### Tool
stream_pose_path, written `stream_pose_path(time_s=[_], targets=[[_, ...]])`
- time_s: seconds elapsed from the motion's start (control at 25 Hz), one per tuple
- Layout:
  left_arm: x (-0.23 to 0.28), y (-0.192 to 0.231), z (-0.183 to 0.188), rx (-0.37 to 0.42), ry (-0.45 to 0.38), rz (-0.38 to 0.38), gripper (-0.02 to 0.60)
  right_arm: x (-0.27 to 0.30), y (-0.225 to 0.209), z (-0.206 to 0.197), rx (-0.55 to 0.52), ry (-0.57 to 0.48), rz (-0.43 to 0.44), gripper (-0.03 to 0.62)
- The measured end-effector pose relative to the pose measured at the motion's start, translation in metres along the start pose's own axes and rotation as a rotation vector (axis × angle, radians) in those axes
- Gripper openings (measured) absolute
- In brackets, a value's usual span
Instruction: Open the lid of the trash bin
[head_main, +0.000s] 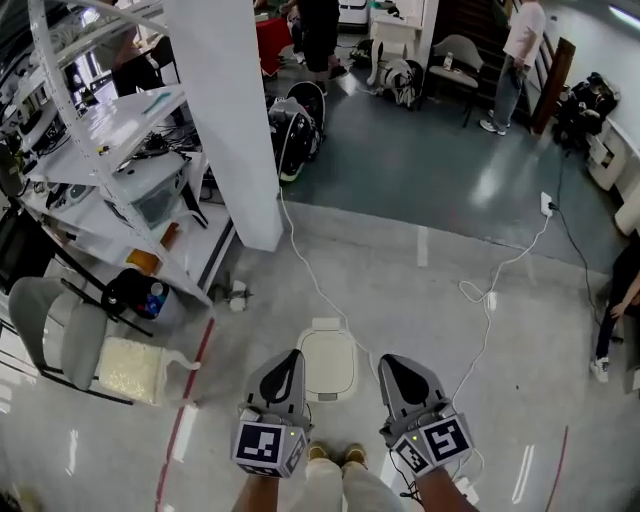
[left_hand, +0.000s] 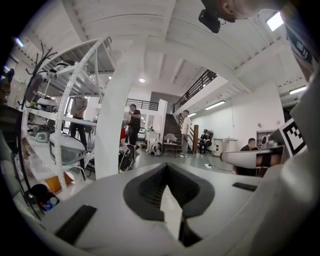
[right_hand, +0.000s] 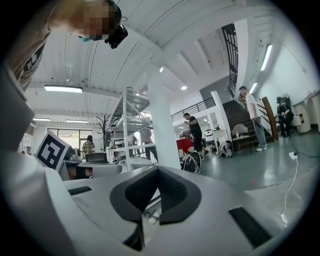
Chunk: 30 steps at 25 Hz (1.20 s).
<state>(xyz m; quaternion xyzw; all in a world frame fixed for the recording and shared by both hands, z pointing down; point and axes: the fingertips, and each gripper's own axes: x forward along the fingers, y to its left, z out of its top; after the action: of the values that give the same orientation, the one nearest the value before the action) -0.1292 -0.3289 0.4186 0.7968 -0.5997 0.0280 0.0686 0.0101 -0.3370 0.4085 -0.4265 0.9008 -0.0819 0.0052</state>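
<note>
In the head view a small trash bin (head_main: 327, 362) with a white lid stands on the floor right in front of the person's feet; the lid lies flat and closed. My left gripper (head_main: 292, 356) hangs above the bin's left side and my right gripper (head_main: 389, 363) is off its right side, both held higher than the bin and not touching it. Each has its jaws together with nothing between them. The left gripper (left_hand: 166, 166) and right gripper (right_hand: 156, 169) views look out level across the room, and the bin cannot be made out in either.
A white pillar (head_main: 235, 120) and a white shelving rack (head_main: 110, 130) stand ahead to the left, with a grey chair (head_main: 60, 330) nearer. A white cable (head_main: 480, 290) trails over the floor to the right. A red floor line (head_main: 190, 390) runs at the left. People stand far back.
</note>
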Motion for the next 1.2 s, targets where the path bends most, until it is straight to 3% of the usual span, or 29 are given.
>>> stream_pose_path(time_s=[0.32,0.8,1.0,1.2], targets=[[-0.016,-0.003,-0.052,-0.004,0.069,0.012,-0.011,-0.011,0.007,-0.054,0.053,0.066,0.003,0.034],[-0.023,-0.003,-0.068,-0.021,0.094,-0.004,-0.011,0.032,0.009,-0.082,0.044,0.113,0.03,0.035],[-0.024,0.004,-0.089,-0.046,0.157,0.002,-0.011,0.07,0.006,-0.135,0.054,0.206,0.051,0.034],[-0.022,0.015,-0.111,-0.045,0.124,0.021,-0.011,0.089,-0.004,-0.209,0.076,0.332,0.039,0.034]])
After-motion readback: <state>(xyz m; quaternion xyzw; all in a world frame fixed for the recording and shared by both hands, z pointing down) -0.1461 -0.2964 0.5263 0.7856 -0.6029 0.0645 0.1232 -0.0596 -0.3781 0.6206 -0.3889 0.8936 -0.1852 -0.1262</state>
